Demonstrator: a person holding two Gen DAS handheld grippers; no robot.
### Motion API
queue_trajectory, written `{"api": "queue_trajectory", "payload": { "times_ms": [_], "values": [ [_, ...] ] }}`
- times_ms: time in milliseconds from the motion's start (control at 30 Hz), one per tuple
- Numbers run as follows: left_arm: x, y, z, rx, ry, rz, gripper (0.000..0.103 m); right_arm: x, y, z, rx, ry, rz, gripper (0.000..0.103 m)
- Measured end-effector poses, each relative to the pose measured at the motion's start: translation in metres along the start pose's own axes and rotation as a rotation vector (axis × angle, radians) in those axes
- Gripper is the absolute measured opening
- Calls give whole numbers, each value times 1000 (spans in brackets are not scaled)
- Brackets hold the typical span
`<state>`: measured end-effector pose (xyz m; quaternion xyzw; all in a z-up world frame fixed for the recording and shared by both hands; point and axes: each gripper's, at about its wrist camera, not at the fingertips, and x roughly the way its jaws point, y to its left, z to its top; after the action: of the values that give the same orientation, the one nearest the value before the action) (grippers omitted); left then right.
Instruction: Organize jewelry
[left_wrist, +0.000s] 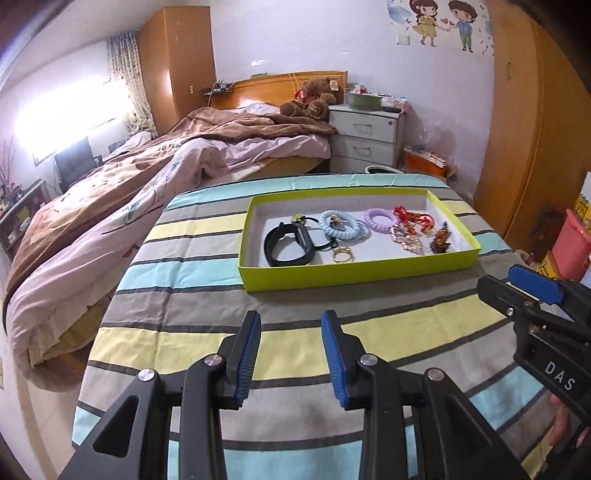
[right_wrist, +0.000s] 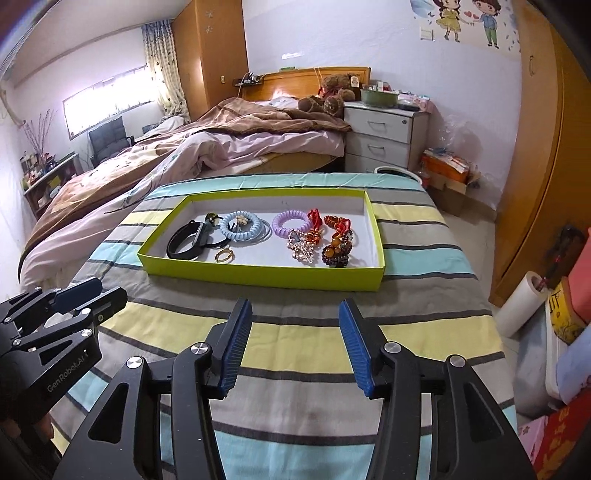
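A lime-green tray (left_wrist: 354, 271) (right_wrist: 258, 278) lies on the striped table cover. In it are a black wristband (left_wrist: 288, 245) (right_wrist: 186, 242), a gold ring (left_wrist: 343, 255) (right_wrist: 224, 254), a blue coil hair tie (left_wrist: 338, 223) (right_wrist: 240, 225), a purple coil hair tie (left_wrist: 380, 218) (right_wrist: 291, 223), red cord ornaments (left_wrist: 415, 218) (right_wrist: 334, 223) and a bead bracelet (right_wrist: 336, 254). My left gripper (left_wrist: 291, 321) is open and empty, short of the tray. My right gripper (right_wrist: 295, 310) is open and empty, also in front of the tray.
The striped cover (left_wrist: 295, 350) spans the table. A bed with pink and brown bedding (left_wrist: 147, 177) lies to the left. White drawers (left_wrist: 364, 136) stand behind. A wooden wardrobe (right_wrist: 535, 147) and a paper roll (right_wrist: 524, 302) are at the right.
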<state>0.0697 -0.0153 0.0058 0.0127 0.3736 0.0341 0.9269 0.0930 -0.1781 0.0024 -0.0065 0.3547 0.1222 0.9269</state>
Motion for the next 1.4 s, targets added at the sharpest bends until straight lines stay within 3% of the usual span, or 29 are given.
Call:
{"api": "queue_trajectory", "payload": {
  "times_ms": [1400],
  "values": [
    [-11, -11, -11, 19, -14, -27, 34, -17, 8, -10, 13, -21, -8, 50]
  ]
}}
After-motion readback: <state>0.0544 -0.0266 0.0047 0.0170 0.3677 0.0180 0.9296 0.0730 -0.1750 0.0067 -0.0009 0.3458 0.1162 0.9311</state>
